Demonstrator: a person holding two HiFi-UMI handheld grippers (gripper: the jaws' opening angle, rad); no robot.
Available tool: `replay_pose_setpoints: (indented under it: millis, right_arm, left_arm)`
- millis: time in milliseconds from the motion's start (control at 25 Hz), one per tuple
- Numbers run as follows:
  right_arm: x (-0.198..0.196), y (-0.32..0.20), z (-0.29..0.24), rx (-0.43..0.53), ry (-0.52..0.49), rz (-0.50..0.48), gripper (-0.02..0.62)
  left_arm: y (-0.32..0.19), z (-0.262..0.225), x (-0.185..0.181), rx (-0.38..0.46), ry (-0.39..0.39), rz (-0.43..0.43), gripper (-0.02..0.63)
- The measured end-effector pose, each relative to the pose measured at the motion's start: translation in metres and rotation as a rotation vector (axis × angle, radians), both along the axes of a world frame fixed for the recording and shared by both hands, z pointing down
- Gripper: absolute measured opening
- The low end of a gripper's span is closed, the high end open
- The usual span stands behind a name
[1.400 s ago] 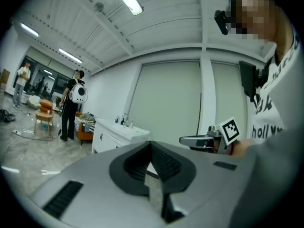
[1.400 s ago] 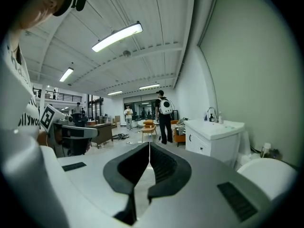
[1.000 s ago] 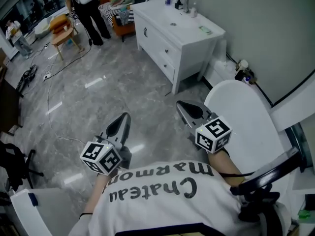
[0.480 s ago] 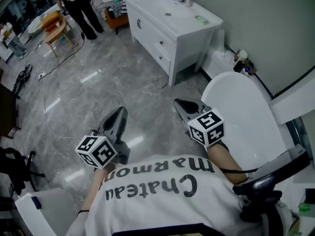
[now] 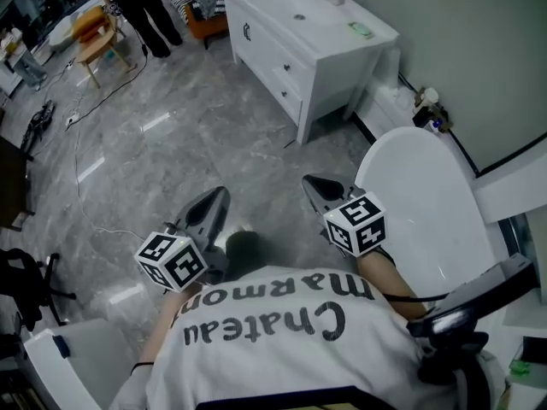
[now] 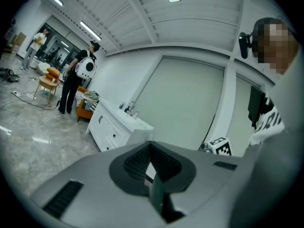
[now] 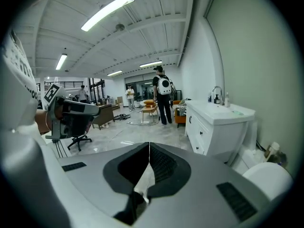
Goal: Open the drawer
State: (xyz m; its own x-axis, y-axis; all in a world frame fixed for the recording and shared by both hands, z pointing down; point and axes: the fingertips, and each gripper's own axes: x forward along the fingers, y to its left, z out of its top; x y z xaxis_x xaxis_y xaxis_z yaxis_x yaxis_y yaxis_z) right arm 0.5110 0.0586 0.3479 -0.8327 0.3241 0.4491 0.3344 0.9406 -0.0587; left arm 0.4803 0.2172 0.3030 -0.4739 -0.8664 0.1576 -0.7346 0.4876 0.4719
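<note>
White flat-fronted drawer point(image 5: 284, 77), shut, in white sink cabinet point(image 5: 329, 41) against wall point(image 5: 461, 24); well short of it, grey left gripper point(image 5: 217, 199) and grey right gripper point(image 5: 313, 184), held side by side before the person point(image 5: 282, 348), pointing forward, jaws together, empty.

A: What sits on that glossy grey marbled floor point(image 5: 171, 161)?
B: A white drawer cabinet point(image 5: 273, 58), ahead of the right gripper point(image 5: 309, 181) — and a thin pale cable point(image 5: 77, 156) trailing ahead-left of the left gripper point(image 5: 218, 196).

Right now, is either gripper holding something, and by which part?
Nothing is held. The left gripper and the right gripper are both shut and empty, not yet at the white sink cabinet.
</note>
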Motion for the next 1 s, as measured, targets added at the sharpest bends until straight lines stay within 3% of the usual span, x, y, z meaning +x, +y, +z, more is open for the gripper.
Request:
replay_pose_setpoints:
  millis: [120,320,600,760,1000]
  right_arm:
    - [-0.021,-0.003,-0.002,0.002,-0.011,0.014,0.012]
    - [-0.067,-0.003,0.000,-0.009,-0.001,0.065,0.012]
    - [-0.148,-0.005,0.008,0.028,0.053,0.122,0.012]
    - [-0.197,-0.007,-0.001,0.020,0.050,0.159,0.012]
    - [-0.261,-0.008,-0.006,0.006,0.049,0.222,0.012]
  left_arm:
    - [0.000,-0.003,-0.023,0.020,-0.006,0.005,-0.008]
    - [0.014,-0.001,-0.082,0.110,0.068,-0.012,-0.008]
    - [0.009,0.018,-0.176,0.027,0.065,0.054,-0.008]
    - [0.001,0.012,-0.229,0.020,0.063,0.104,-0.008]
    - [-0.003,0.005,-0.293,-0.022,0.014,0.189,-0.008]
